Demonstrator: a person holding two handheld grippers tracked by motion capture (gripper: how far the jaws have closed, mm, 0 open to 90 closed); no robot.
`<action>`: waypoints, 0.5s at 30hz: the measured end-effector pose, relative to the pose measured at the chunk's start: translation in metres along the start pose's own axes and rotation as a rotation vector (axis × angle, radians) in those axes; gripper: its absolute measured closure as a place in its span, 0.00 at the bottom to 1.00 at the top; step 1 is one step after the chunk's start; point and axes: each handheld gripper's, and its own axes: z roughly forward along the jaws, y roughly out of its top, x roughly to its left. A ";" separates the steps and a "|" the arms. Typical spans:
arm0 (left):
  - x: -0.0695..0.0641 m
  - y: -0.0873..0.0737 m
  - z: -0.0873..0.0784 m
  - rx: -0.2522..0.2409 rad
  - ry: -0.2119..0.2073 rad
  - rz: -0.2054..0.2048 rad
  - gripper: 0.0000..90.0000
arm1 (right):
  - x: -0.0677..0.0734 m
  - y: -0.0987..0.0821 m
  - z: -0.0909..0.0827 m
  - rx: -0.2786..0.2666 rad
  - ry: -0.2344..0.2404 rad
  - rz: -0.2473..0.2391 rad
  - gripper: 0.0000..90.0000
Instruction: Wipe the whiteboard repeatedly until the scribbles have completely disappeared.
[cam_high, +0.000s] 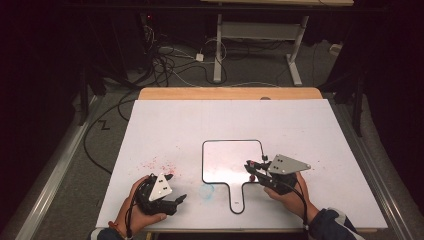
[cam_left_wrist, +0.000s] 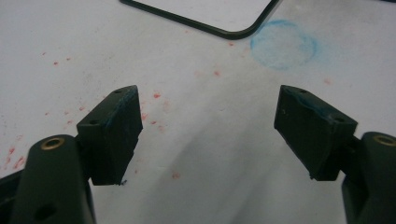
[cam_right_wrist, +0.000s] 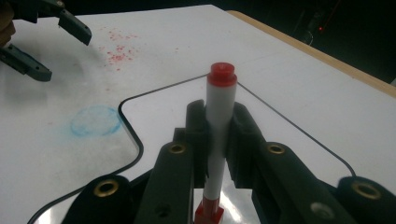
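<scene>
My right gripper (cam_high: 254, 169) is shut on a white marker (cam_right_wrist: 218, 122) with a red cap and red end, held crosswise between the jaws. It hovers over the right edge of a small black-rimmed whiteboard (cam_high: 231, 159) shaped like a paddle, whose handle (cam_high: 237, 200) points toward me. In the right gripper view the marker stands upright above the whiteboard (cam_right_wrist: 159, 116). My left gripper (cam_high: 175, 189) rests open at the front left of the table with nothing between its pads (cam_left_wrist: 119, 123). A blue smudge (cam_left_wrist: 283, 44) lies on the sheet just ahead of it.
A large white sheet (cam_high: 300, 130) covers the wooden table (cam_high: 230, 93). Red ink specks (cam_high: 157, 164) dot the sheet left of the whiteboard, and the blue smudge (cam_high: 206, 190) sits beside the handle. Cables and a desk frame (cam_high: 260, 45) lie on the floor beyond.
</scene>
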 end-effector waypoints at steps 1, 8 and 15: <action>0.000 0.000 0.000 0.001 0.000 0.000 0.25 | 0.000 0.000 -0.002 0.005 -0.002 -0.005 0.91; 0.000 0.000 0.001 0.003 -0.003 0.004 0.25 | -0.017 -0.003 -0.003 0.016 -0.068 -0.019 0.90; 0.001 0.000 0.001 0.005 0.000 0.001 0.25 | -0.036 -0.008 -0.007 0.020 -0.131 0.010 0.90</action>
